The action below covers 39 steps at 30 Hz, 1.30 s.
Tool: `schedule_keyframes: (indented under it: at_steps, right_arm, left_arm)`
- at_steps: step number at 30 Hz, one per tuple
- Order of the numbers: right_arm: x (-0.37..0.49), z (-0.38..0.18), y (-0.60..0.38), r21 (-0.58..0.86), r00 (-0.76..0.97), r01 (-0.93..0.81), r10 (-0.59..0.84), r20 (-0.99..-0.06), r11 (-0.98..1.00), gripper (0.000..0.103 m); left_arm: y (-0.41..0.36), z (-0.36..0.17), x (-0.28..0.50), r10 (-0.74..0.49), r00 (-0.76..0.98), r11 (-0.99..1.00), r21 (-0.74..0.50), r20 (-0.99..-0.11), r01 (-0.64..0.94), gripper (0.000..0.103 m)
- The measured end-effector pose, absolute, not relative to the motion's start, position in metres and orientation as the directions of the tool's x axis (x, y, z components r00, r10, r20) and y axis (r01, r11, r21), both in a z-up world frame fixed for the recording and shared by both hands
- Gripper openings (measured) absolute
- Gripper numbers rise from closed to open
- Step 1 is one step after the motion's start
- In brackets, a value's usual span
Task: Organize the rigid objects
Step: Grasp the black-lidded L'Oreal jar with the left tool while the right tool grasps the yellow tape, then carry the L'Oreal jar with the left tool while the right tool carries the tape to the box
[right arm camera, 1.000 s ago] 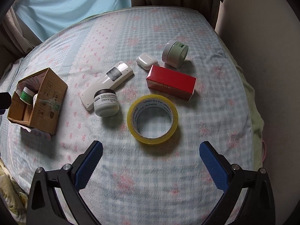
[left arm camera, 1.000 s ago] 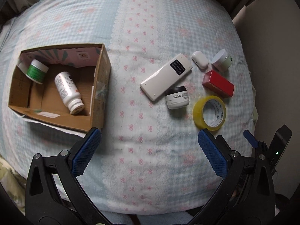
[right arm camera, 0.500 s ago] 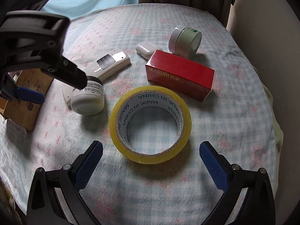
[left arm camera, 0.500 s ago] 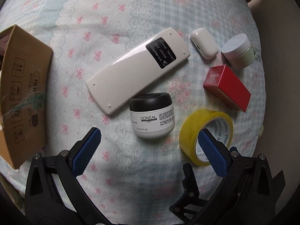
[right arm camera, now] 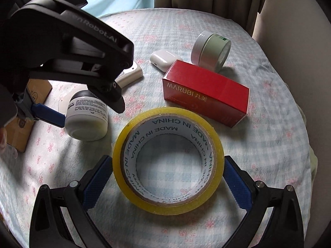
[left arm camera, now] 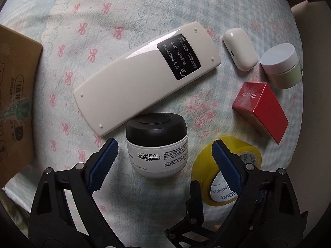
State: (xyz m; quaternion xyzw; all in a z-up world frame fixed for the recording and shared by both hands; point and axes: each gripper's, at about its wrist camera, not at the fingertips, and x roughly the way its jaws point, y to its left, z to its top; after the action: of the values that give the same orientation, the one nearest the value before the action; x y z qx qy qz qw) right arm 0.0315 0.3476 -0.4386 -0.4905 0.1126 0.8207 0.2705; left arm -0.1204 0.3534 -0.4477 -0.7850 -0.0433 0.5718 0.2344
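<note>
Cardboard box (left arm camera: 14, 103) sits at 9 o'clock in the left wrist view, only its outer wall showing, so can't tell what's inside atm.

Left gripper (left arm camera: 163, 153) is spread wide w/ the L'Oreal jar (left arm camera: 157, 144) between the blue pads, nothing gripped yet, gaps both sides. The remote (left arm camera: 144, 76) lies face down at 11-12 o'clock, its near edge touching or just behind the jar lid (can't tell which). Risk imo: push in further and the far pad tips catch the remote and skid it across the cloth (left arm camera: 124, 10). Jar's round and smooth too, so an off-centre squeeze could squirt it out sideways.

Right gripper (right arm camera: 167, 171) is also wide open, straddling the yellow tape roll (right arm camera: 168, 159) lying flat at 6 o'clock in its view, pads just beside the roll, holding nothing. Tape's a hollow ring, so clamp hard and it may ovalise and slip.

Biggest worry: both tools are v close together; the left one's right pad already overlaps the tape in its view. Closing both at once could knock them together.

Further right, at 1-3 o'clock, the earbud case (left arm camera: 240, 49), green-labelled jar (left arm camera: 281, 66) and red Marubi box (left arm camera: 262, 111) sit well apart from either gripper, prob safe.
</note>
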Motion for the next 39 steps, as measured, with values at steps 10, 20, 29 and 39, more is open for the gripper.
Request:
schedule_keyframes:
  at_steps: [10, 20, 29, 39]
  right_arm:
    - [0.027, -0.443, 0.351, -0.105, -0.381, -0.522, 0.342, -0.859, -0.846, 0.098]
    - [0.026, -0.442, 0.363, -0.086, -0.377, -0.516, 0.316, -0.870, -0.852, 0.096]
    - [0.028, -0.431, 0.364, -0.092, -0.366, -0.531, 0.326, -0.872, -0.842, 0.095]
    - [0.044, -0.379, 0.352, -0.123, -0.378, -0.537, 0.369, -0.849, -0.835, 0.095]
  left_arm:
    - [0.354, -0.460, -0.117, 0.326, 0.345, -0.903, -0.398, -0.880, -0.164, 0.054]
    - [0.359, -0.456, -0.110, 0.336, 0.334, -0.879, -0.420, -0.881, -0.225, 0.054]
    - [0.361, -0.445, -0.111, 0.364, 0.319, -0.848, -0.453, -0.875, -0.274, 0.053]
    - [0.345, -0.387, -0.114, 0.445, 0.261, -0.810, -0.510, -0.856, -0.291, 0.053]
